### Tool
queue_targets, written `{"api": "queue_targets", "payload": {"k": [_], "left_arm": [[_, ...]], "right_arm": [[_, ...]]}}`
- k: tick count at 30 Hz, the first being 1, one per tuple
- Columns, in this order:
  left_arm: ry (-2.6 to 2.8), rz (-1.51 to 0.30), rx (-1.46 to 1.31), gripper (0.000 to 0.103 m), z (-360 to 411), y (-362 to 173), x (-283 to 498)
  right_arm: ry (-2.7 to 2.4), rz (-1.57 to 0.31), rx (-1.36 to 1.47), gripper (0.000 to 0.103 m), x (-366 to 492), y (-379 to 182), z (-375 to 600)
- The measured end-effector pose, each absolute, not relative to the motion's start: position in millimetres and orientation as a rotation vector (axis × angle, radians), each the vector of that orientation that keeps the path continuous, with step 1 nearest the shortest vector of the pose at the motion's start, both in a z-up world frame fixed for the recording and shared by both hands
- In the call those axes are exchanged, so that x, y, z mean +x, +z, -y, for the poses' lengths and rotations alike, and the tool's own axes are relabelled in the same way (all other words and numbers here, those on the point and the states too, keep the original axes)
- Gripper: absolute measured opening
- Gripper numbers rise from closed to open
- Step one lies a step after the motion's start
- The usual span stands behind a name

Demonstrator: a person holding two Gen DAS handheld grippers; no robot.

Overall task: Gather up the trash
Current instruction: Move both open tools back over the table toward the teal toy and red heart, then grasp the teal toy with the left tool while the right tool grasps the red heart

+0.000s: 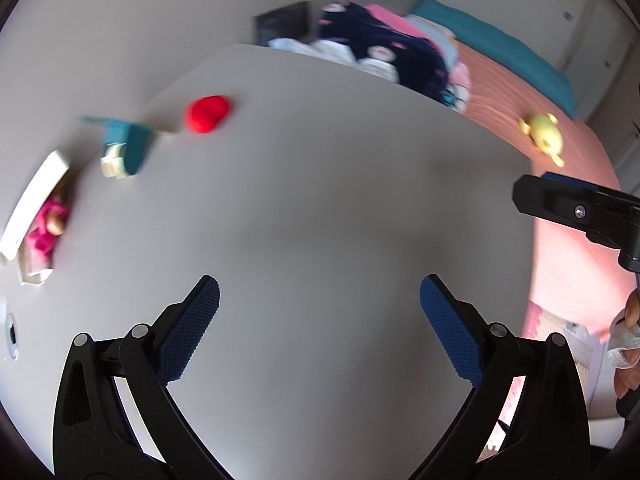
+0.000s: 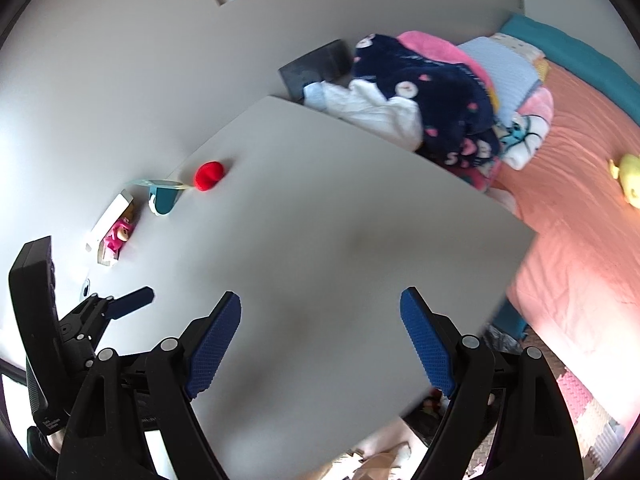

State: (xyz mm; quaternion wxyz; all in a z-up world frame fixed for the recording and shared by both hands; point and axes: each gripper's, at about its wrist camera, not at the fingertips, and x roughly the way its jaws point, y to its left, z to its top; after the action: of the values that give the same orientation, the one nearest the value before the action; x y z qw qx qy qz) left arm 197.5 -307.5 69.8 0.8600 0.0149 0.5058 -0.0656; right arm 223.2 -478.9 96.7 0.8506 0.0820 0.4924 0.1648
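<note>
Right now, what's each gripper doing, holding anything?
Left gripper: open, nothing between its pads, over the white table.
Right gripper: open, empty too.

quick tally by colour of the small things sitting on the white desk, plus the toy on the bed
Red: 1, the red round object
Teal: 1, the teal box
Pink: 1, the pink figure beside the white box
White: 1, that white box
Yellow: 1, the yellow toy on the bed
Total: 5
</note>
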Motion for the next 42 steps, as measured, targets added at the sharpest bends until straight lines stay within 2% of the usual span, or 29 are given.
{"api": "queue_targets", "payload": {"k": [7, 13, 21, 37, 42], "left_arm": [[-0.05, -1.061, -0.019, 0.097, 244.9, 62.0, 210.5], [-0.025, -1.072, -0.058, 0.097, 212.8, 55.6, 225.8], [-0.025, -1.028, -0.068, 0.097, 179.0, 55.1, 258.3], [0.007, -0.924, -0.032, 0.097, 157.3, 52.6, 318.5], [0.002, -0.914, -0.051, 0.085, 147.0, 49.6, 333.9]], "right_arm": [[0.376, -1.053, 0.15, 0.082, 248.8, 86.8, 427.1], [0.333, -0.993, 0.107, 0.082, 262.9, 85.7, 391.8], [0.346, -1.029, 0.164, 0.082, 294.5, 74.8, 367.8], [0.337, -1.049, 0.171, 0.082, 344.5, 61.6, 333.3], [0.384, -1.054, 0.153, 0.082, 364.7, 60.5, 307.2]]}}
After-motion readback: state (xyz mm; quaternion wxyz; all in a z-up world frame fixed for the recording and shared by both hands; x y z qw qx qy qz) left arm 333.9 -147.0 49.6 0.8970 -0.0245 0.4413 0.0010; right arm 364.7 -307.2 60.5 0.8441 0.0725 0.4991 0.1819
